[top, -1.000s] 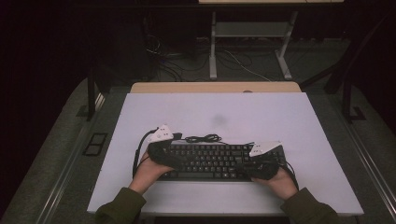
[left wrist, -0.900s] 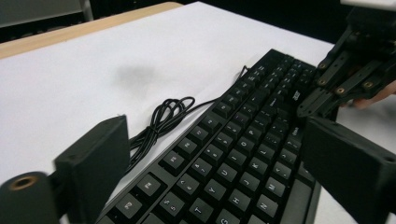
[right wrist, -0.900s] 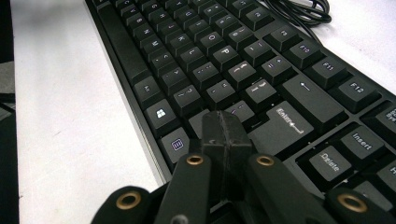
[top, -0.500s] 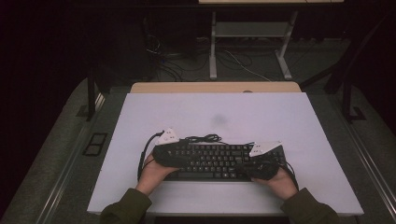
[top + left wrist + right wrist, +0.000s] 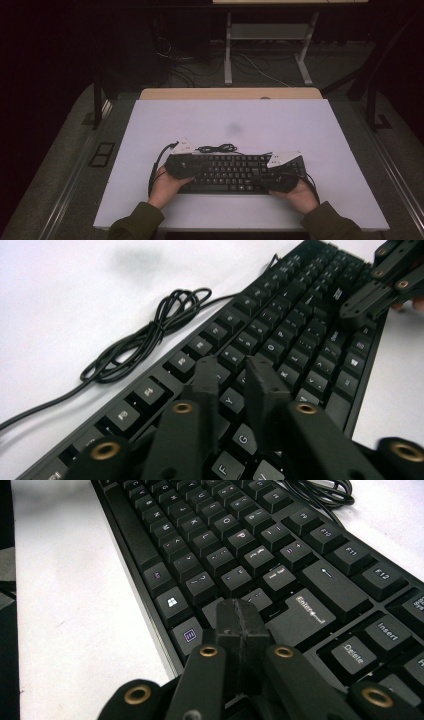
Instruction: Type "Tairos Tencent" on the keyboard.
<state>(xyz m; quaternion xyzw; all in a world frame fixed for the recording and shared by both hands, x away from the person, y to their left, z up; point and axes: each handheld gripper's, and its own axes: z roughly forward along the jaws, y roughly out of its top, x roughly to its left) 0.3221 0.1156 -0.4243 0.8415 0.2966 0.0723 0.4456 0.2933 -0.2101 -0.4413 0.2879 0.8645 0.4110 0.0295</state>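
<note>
White table (image 5: pixel 320 130); keyboard (image 5: pixel 260 555) keys Enter, Insert, Delete; left gripper (image 5: pixel 235 375) narrowing, empty; right gripper (image 5: pixel 241 617) closed.

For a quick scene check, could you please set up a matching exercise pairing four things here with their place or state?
1. left gripper
2. right gripper
3. coiled cable
4. keyboard

A. lies beyond the keyboard's far edge
B. jaws pressed together, over the Shift key's corner
C. flat on the white table
D. jaws a narrow gap apart, having just been closing, over the letter keys

Pairs: 1-D, 2-B, 3-A, 4-C
</note>
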